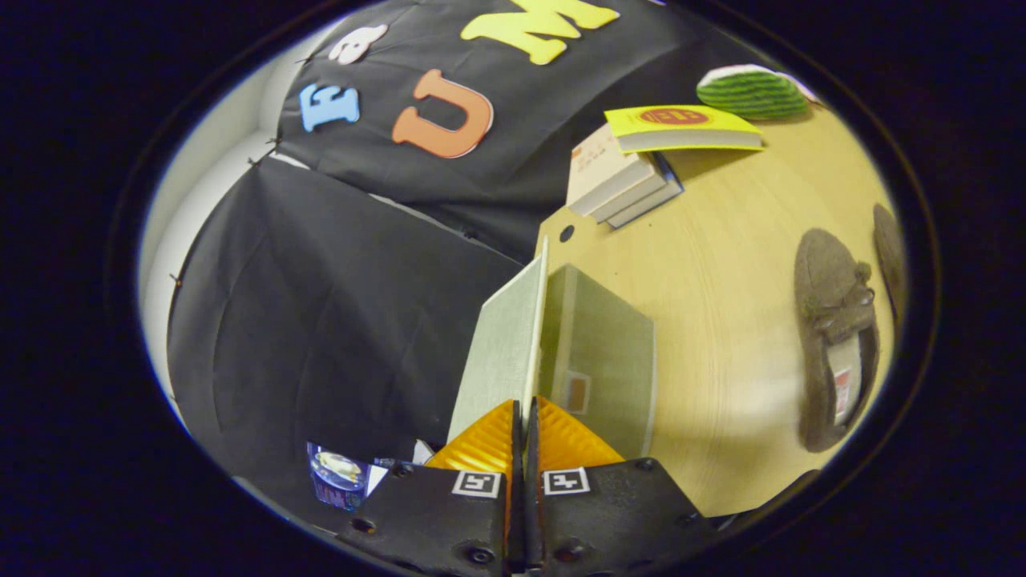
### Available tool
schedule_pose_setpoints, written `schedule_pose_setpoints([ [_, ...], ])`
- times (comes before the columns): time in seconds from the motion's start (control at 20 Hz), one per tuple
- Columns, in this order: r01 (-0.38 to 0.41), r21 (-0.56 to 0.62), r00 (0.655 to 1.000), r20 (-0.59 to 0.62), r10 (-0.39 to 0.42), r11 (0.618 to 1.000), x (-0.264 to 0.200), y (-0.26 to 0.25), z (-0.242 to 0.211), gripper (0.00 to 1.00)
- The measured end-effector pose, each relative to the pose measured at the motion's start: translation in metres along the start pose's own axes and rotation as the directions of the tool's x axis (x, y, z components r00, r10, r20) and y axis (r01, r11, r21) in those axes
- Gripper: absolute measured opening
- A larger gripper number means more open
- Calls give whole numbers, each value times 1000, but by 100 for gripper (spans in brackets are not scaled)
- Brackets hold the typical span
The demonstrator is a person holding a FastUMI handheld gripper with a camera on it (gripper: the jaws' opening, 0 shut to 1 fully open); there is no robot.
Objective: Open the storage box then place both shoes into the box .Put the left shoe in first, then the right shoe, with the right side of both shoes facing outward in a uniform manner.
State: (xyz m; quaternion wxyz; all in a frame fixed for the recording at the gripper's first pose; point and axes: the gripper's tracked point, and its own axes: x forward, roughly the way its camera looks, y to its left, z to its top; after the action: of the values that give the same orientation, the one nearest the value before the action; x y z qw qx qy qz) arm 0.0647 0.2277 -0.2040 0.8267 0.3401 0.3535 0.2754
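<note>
Fingers (481,445) at the bottom centre of the frame were pressed together on the thin edge of the storage box lid (505,344), so our gripper (523,417) was clamped on it — the lid stood raised, nearly edge-on to us. Just right of it we saw the open storage box (609,353) on the wooden table (721,280). Well apart, at the right of the frame, lay a brown shoe (834,336), with a second shoe (888,248) just beyond it at the far right. In the upper right we noted a stack of books (617,180), a yellow book (681,128) on top — and a green striped object (753,92) behind.
</note>
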Motion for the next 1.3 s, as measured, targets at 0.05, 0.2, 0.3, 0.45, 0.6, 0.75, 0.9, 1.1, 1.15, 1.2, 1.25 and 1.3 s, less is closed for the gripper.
schedule_pose_setpoints([
  [0.05,-10,-22,1000,4,10,1000,-3,19,4,6],
  [0.2,-53,-91,998,20,55,994,-4,79,17,6],
  [0.3,-69,-147,997,25,73,987,5,115,19,6],
  [0.45,-66,-216,997,18,71,974,23,157,13,6],
  [0.6,-46,-277,999,0,48,960,50,179,-1,6],
  [0.75,-38,-359,999,-26,31,932,68,194,-19,7],
  [0.9,-85,-434,996,-35,77,897,83,221,-27,18],
  [1.1,-119,-519,992,-19,127,847,82,245,-31,59],
  [1.15,-119,-533,991,-19,129,838,81,248,-32,69],
  [1.2,-118,-545,991,-17,130,830,79,249,-32,79],
  [1.25,-109,-556,992,-5,127,824,76,249,-30,83],
  [1.3,-88,-568,993,18,119,818,72,247,-23,85],
])
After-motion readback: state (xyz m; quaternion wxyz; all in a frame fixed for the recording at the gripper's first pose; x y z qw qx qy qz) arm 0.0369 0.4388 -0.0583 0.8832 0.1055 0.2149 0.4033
